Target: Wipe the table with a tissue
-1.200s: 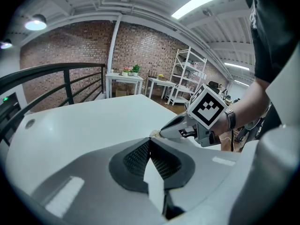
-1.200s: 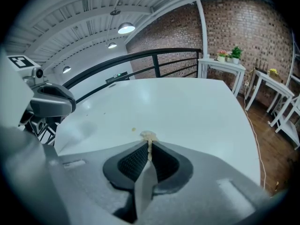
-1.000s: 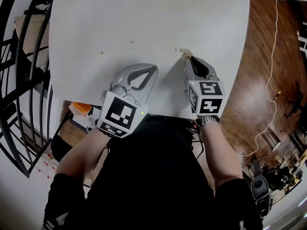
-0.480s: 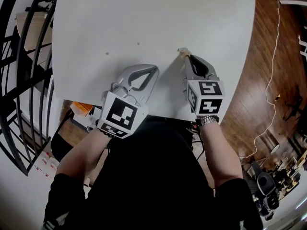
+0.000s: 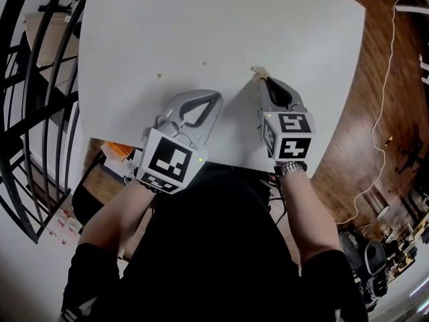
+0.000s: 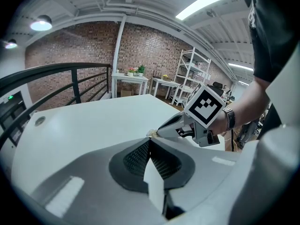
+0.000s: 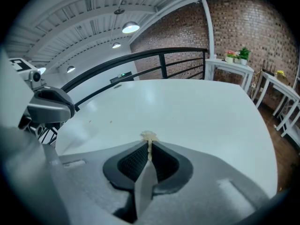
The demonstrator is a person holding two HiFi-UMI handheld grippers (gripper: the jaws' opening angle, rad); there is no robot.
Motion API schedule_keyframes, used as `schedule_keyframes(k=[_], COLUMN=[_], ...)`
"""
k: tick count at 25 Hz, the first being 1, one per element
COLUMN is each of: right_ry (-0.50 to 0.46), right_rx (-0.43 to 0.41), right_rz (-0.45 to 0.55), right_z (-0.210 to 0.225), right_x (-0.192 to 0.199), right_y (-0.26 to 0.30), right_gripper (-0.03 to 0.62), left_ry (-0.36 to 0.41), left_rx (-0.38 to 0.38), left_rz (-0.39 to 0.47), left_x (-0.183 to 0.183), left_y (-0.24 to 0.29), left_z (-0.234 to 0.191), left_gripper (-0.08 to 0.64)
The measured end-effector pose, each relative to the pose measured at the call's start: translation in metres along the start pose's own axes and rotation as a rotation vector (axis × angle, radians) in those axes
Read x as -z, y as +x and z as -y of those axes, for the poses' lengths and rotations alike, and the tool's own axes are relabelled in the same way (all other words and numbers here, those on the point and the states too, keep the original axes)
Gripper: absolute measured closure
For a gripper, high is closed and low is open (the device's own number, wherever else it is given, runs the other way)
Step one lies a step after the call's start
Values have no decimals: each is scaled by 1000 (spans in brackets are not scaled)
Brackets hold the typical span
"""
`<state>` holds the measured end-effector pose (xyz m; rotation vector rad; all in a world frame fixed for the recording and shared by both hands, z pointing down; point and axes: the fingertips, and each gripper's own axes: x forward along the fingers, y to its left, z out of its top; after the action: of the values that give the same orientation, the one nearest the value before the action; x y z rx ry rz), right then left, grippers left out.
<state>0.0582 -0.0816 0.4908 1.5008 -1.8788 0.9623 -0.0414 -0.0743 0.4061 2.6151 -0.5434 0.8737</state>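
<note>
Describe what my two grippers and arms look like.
The left gripper and right gripper are pale grey plastic shells tapering to a point, with black textured pads inside. Each carries a white cube printed with black square markers. The person wears a black short-sleeved top and a metal wristwatch on the right wrist.

Brick wall [image 6: 70,43] — wooden floor [image 5: 362,146]
</note>
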Motion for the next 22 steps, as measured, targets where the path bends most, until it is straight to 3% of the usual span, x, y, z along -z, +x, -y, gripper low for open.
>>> schedule_keyframes(k=[22], right_ry=[-41], right_rx=[-108], right_rz=[14], right_z=[-41], right_x=[-2], right_y=[-8], right_gripper=[577], left_ry=[7], left_rx=[-24], left_rz=[12], left_x=[-3], left_y=[-5], left_z=[-1], left_gripper=[545])
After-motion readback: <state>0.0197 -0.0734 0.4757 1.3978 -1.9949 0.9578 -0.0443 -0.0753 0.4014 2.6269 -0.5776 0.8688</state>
